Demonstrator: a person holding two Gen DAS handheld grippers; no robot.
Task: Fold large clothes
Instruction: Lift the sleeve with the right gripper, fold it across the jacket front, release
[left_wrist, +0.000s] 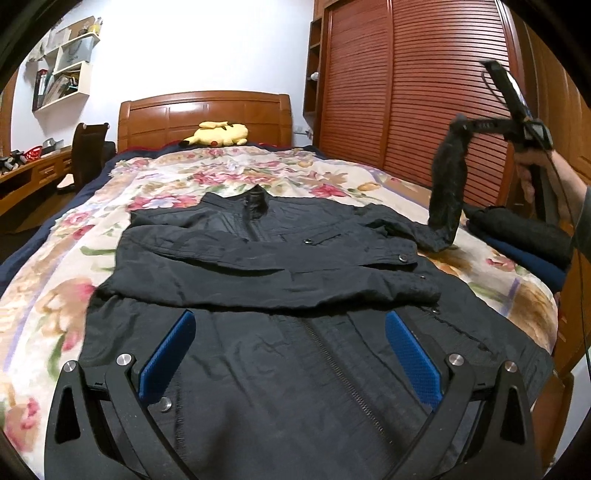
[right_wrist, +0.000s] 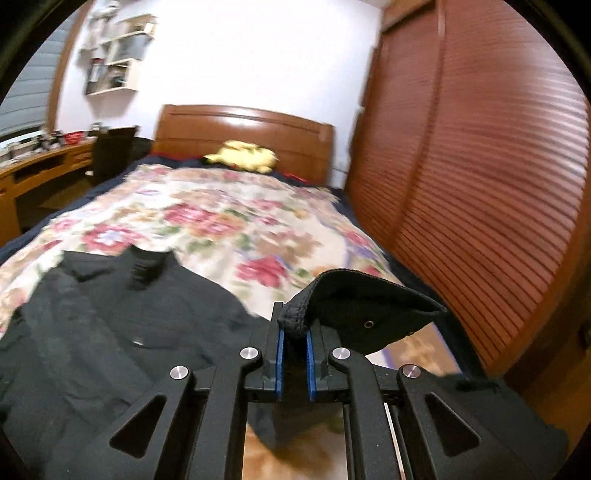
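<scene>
A black zip jacket (left_wrist: 280, 266) lies face up on the floral bedspread (left_wrist: 48, 295), collar toward the headboard. Its left sleeve is folded across the chest. My left gripper (left_wrist: 290, 325) is open and empty, low over the jacket's lower front around the zipper. My right gripper (right_wrist: 293, 328) is shut on the cuff (right_wrist: 354, 314) of the jacket's right sleeve. In the left wrist view that gripper (left_wrist: 461, 127) holds the sleeve (left_wrist: 448, 184) lifted high above the bed's right side. The jacket body also shows in the right wrist view (right_wrist: 110, 332).
A stack of folded dark clothes (left_wrist: 524, 236) sits at the bed's right edge. A yellow plush toy (left_wrist: 218, 134) lies by the wooden headboard (left_wrist: 203, 114). A louvered wooden wardrobe (left_wrist: 424, 92) runs along the right. A desk and chair (left_wrist: 85, 155) stand at the left.
</scene>
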